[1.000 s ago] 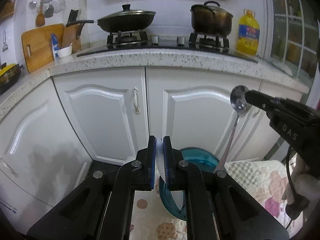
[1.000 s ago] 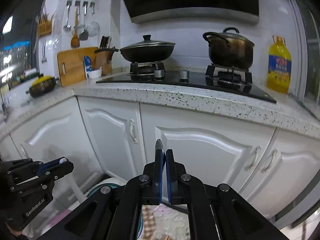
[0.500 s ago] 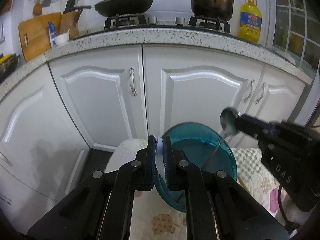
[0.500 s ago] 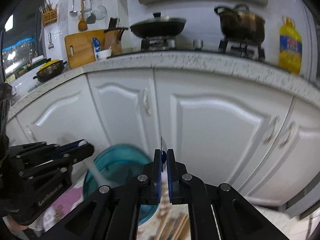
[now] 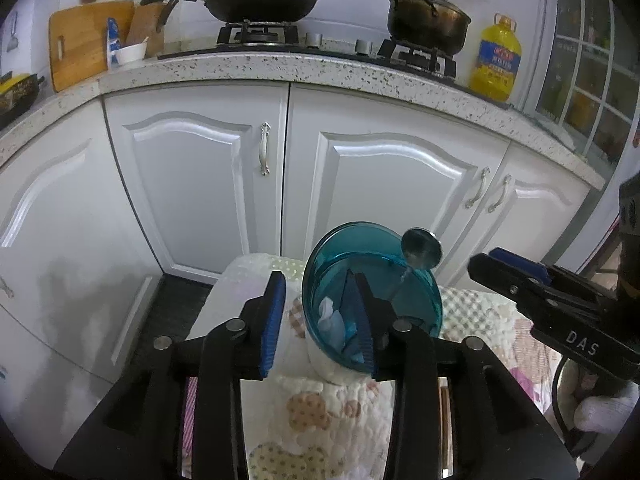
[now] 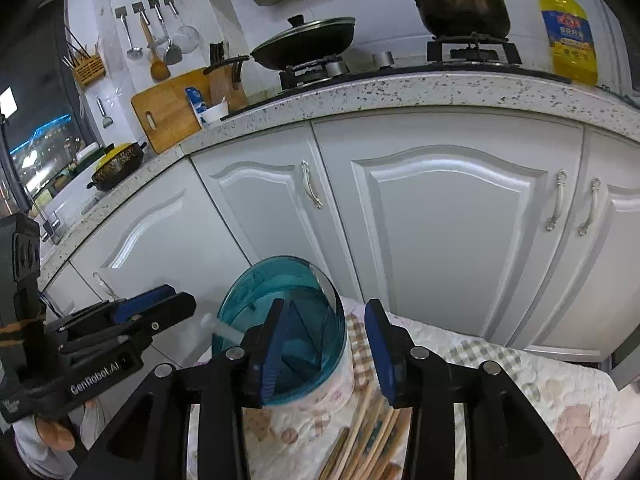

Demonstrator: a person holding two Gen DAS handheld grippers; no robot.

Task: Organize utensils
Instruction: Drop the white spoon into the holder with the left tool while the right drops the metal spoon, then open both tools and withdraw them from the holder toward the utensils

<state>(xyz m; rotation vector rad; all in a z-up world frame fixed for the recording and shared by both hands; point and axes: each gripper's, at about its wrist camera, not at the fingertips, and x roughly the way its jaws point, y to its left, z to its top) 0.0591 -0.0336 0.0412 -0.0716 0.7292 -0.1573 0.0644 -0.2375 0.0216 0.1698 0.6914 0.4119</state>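
Now both grippers are seen spread wide with nothing between the pads. The left gripper [image 5: 320, 316] sits at lower centre of the left view, its right finger dipping inside the rim of the teal cup [image 5: 372, 296], its left finger outside over the quilted cloth [image 5: 332, 412]. A metal spoon [image 5: 421, 249] stands in the cup, bowl end up at the right rim, handle running down inside. A white spoon [image 5: 329, 314] is seen low inside the cup through the tinted wall. The right gripper [image 5: 520, 280] shows at right edge of that view, just beside the spoon but apart from it. In the right view, the right gripper [image 6: 320, 352] is at lower centre, its left finger in front of the cup [image 6: 280, 304], its right finger over the cloth [image 6: 500, 356]. A white handle [image 6: 224, 330] sticks out past the cup's left rim, beside the left gripper [image 6: 152, 312] at lower left. Wooden chopsticks [image 6: 360, 436] lie on the cloth at bottom centre, between the right gripper's arms. White cabinets [image 6: 440, 220] fill the background, with a wok [image 5: 260, 0] and a pot [image 5: 428, 18] on the hob at the top.
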